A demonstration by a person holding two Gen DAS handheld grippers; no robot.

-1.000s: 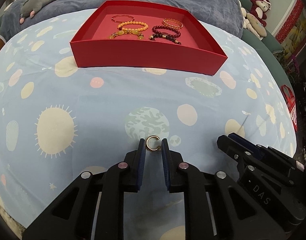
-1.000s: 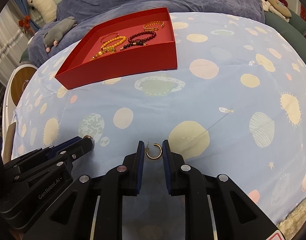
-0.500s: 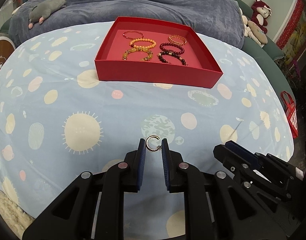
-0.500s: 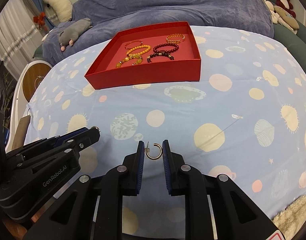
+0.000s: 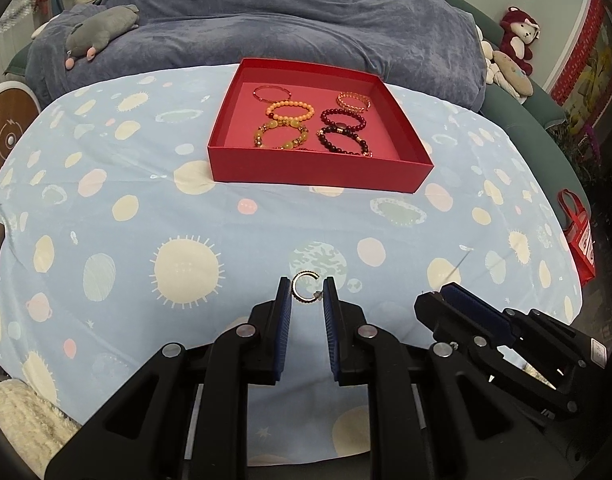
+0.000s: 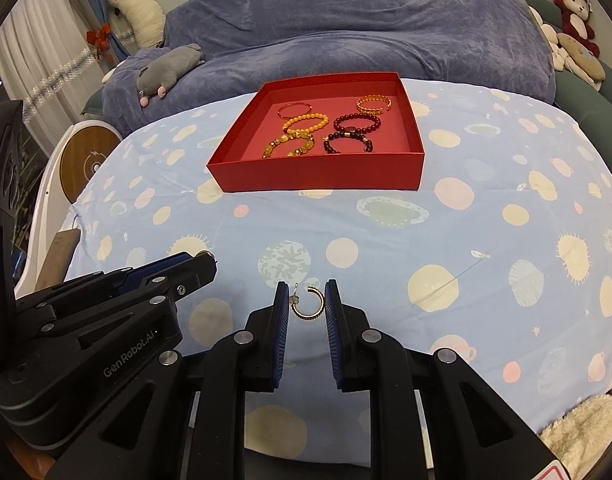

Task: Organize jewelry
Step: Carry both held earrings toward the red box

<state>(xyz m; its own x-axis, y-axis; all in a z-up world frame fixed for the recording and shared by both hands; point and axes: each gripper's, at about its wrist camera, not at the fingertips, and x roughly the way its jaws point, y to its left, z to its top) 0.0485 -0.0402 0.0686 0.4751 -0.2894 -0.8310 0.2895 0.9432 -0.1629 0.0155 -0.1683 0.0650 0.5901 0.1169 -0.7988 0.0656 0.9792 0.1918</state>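
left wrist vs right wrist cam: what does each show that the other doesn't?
Left wrist only: the left gripper shut on its own gold hoop earring, and a red bag at the far right.
Right wrist only: the right gripper shut on a second hoop earring, plus a cow plush by the curtain.
Both: the red tray of bracelets on the planet-print sheet, and a grey plush.

My left gripper (image 5: 306, 294) and right gripper (image 6: 306, 300) are matte black plastic with angular, triangular cut-outs. Ribbed blue pads (image 6: 282, 334) line each finger's inner face. Round silver screws (image 6: 240, 336) sit at the pivots. White lettering (image 6: 128, 354) reads "GenRobot.AI" on my left one.
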